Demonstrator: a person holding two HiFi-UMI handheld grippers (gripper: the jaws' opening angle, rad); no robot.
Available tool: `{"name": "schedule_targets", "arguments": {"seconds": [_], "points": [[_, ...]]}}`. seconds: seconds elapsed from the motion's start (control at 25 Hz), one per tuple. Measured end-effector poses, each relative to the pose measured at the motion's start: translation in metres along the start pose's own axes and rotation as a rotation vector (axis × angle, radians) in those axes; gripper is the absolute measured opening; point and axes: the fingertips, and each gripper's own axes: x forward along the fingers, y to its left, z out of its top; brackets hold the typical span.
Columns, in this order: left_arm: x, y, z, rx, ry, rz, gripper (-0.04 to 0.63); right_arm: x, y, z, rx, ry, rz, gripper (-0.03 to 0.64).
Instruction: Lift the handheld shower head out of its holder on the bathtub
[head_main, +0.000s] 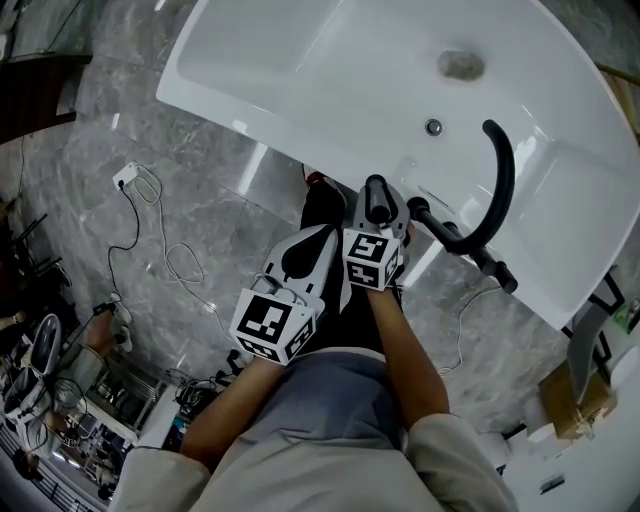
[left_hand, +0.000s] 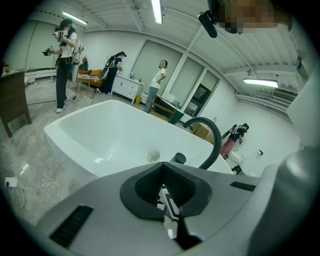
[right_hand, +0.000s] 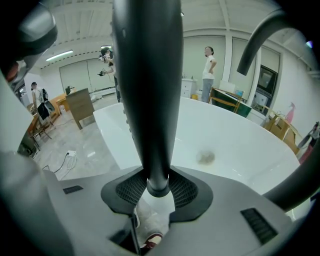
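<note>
The black handheld shower head (head_main: 377, 198) stands by the near rim of the white bathtub (head_main: 330, 70). My right gripper (head_main: 381, 208) is shut on its handle. In the right gripper view the black handle (right_hand: 147, 100) rises straight up from between the ribbed pads (right_hand: 129, 189) of the right gripper (right_hand: 159, 189). My left gripper (head_main: 300, 255) hangs lower left of it over the floor, shut on nothing. In the left gripper view the left gripper (left_hand: 162, 187) points at the tub (left_hand: 100, 140). The holder is hidden behind the gripper.
A black curved faucet spout (head_main: 500, 190) arches over the tub rim just right of my right gripper, with a knob (head_main: 418, 207) beside it. A cable and plug (head_main: 130, 180) lie on the grey marble floor. Clutter fills the lower left; several people (left_hand: 64, 60) stand beyond.
</note>
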Motion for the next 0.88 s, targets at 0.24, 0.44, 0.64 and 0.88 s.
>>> {"name": "schedule_targets", "arguments": {"seconds": [0.24,0.44,0.64,0.88], "points": [[-0.0025,0.0047,0.0043,-0.039,-0.009,-0.001,0.005,0.0001,-0.0001,-0.0007,-0.005,0.004,-0.005,0.138],[-0.0021,0.0058,0.0067,-0.045,-0.018,0.0,0.005,0.0002,0.0001,-0.0015,-0.011,0.014,-0.008,0.14],[-0.0019,0.0053,0.009,-0.053,-0.027,0.005,0.005,0.0005,0.0005,-0.0018,-0.018,0.021,-0.008,0.14],[-0.002,0.0044,0.0082,-0.054,-0.03,0.005,0.005,-0.0015,0.0016,-0.0047,-0.031,0.029,-0.005,0.14]]}}
